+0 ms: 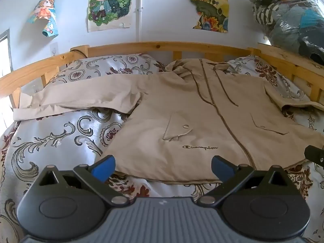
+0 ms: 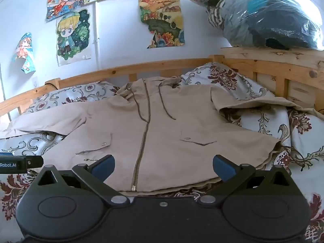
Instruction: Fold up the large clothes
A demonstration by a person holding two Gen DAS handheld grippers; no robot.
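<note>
- The left tongs [image 1: 163,167] stand wide apart with nothing between the blue pads [image 1: 104,167], held just above the near hem of the jacket.
- The right tongs [image 2: 163,167] are likewise spread and empty, poised over the hem close to the zipper's lower end [image 2: 133,188].
- Just ahead of both tongs, the beige hooded jacket [image 1: 182,117] lies front-up and zipped on the bed, its hood farthest from them.
- Its sleeves reach out to either side of the tongs; one sleeve [image 1: 81,99] runs far to the left.
- Two flap pockets [image 2: 101,143] sit either side of the zipper, with dark drawstrings [image 2: 166,109] trailing from the hood.
- Under it, a floral bedspread [image 1: 60,133]; beyond, a wooden bed rail [image 1: 158,47].
- Further off, posters [image 2: 162,22] on the wall, and a plastic bag of clothes [image 2: 263,16] up to the right.
</note>
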